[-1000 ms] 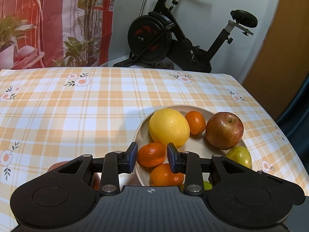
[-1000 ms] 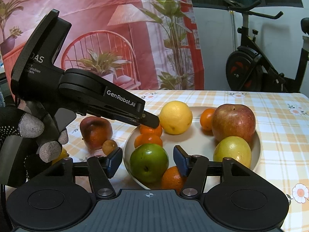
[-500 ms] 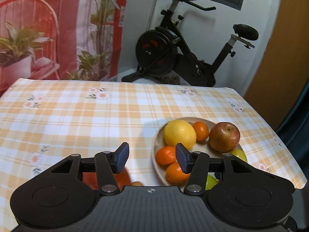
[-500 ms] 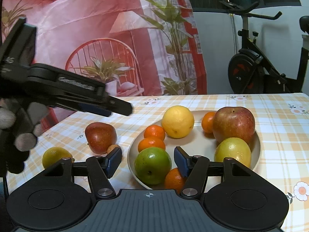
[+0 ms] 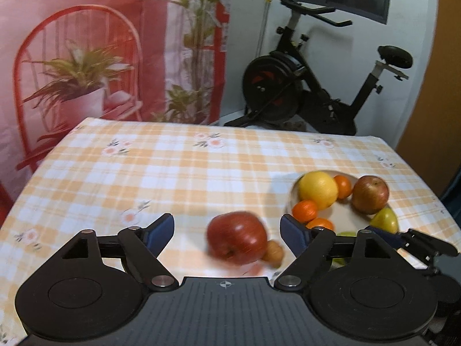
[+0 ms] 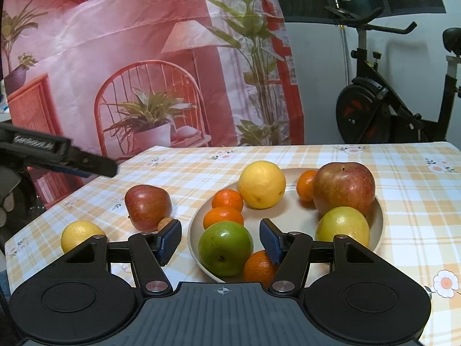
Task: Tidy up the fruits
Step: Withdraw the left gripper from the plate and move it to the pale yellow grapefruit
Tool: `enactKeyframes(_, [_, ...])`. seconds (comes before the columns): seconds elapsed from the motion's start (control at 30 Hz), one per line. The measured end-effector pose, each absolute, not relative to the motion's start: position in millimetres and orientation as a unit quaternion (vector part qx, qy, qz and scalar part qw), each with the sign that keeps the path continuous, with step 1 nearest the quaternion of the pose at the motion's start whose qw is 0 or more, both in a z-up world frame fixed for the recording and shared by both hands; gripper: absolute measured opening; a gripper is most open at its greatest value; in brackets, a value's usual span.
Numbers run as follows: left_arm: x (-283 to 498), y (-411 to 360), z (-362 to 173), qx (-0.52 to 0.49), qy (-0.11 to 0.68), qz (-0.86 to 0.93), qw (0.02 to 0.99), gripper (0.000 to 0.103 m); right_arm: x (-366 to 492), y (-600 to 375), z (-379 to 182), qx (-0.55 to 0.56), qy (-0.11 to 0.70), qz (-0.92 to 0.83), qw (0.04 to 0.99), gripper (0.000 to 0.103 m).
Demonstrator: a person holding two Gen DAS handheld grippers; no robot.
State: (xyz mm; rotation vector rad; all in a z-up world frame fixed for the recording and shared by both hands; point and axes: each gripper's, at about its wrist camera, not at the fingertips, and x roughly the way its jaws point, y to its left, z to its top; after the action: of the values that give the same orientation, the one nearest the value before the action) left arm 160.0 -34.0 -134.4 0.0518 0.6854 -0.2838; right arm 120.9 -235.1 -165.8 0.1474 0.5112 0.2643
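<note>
A table under an orange-and-white checked cloth with small flowers (image 6: 403,173) fills the middle band of both views, with a printed red backdrop of a chair and potted plant (image 6: 144,57) in the upper left and a black exercise bike (image 5: 311,86) in the upper right. On the cloth, right of centre in the right wrist view, sits a beige plate (image 6: 377,219) holding a large red apple (image 6: 344,189), a big yellow citrus (image 6: 262,184), a yellow-green fruit (image 6: 343,226), a green apple (image 6: 225,248) and four small oranges, one of them at the plate's near rim (image 6: 258,265). Left of the plate, on the bare cloth, lie a dark red apple (image 6: 147,203), a tiny brown fruit (image 6: 164,224) touching it, and a lemon (image 6: 80,235) at the lower left. The only legible writing is white lettering on the left gripper (image 5: 227,230), seen from the side at the far left edge of the right wrist view; it is blurred and seems to read "GenRobot.AI". That gripper's jaws have just been opening and stand wide apart, empty, with the dark red apple lying on the cloth beyond the gap, untouched. The right gripper (image 6: 220,242) is about half spread; the green apple appears between its blue pads, but they do not press on it.
</note>
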Motion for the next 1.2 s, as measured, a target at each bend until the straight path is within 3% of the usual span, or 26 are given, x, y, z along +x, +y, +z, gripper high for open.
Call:
enactKeyframes(0.9, [139, 47, -149, -0.02, 0.332, -0.137, 0.933, 0.081, 109, -177, -144, -0.004, 0.28, 0.135, 0.95, 0.058])
enactKeyframes(1.2, [135, 68, -171, -0.083, 0.361, -0.159, 0.915, 0.07, 110, -131, -138, -0.056, 0.296, 0.172, 0.938, 0.059])
